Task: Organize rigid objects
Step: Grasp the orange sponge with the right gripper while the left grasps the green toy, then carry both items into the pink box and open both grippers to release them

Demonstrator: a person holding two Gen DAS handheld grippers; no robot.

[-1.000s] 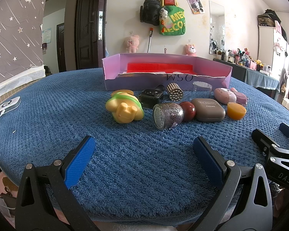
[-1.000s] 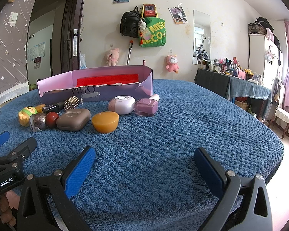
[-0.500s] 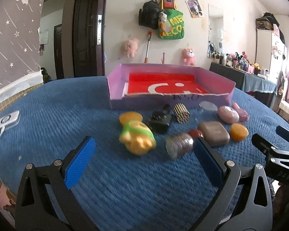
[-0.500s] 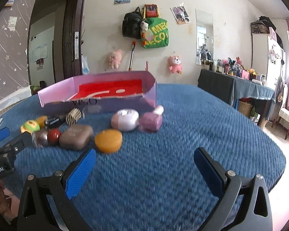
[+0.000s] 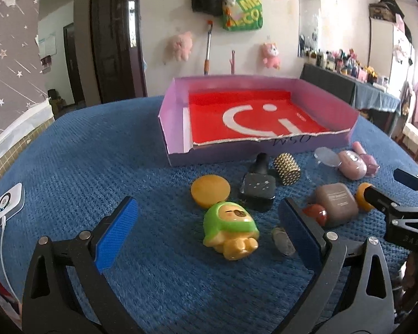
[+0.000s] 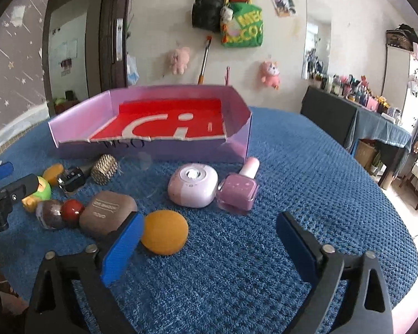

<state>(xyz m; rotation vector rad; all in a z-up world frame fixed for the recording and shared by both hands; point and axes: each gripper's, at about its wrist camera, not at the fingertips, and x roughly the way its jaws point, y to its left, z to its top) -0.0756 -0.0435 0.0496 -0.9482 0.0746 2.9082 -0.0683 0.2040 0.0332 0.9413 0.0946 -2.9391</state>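
1. While both grippers hang above the blue textured cloth [image 6: 306,167], neither holds anything: the left gripper [image 5: 206,239] has its jaws spread wide, and the green-and-yellow toy figure [image 5: 230,229] lies between its blue pads [image 5: 115,233] without touching them.
2. The right gripper [image 6: 209,246] also stands spread, though its jaws have just been closing a little; only bare cloth lies between them, and the orange round piece [image 6: 164,232] sits just beside its left pad [image 6: 122,250].
3. Near the left gripper's right pad lie a glittery round tin [image 5: 282,240], a red ball [image 5: 316,213] and a brown rounded case [image 5: 335,200], close together.
4. Beyond the toy are a flat orange disc [image 5: 210,189], a black starred bottle [image 5: 257,186] and a gold studded cylinder [image 5: 287,168].
5. In the right wrist view, a pale pink round case [image 6: 192,188] touches a pink nail polish bottle [image 6: 238,192], both ahead of the right gripper.
6. Behind all the pieces stands the shallow purple box [image 5: 175,133], open on top, with a red lining bearing a white smile mark; nothing lies inside.
7. A small white device with a cable [image 5: 7,203] rests at the cloth's far left.
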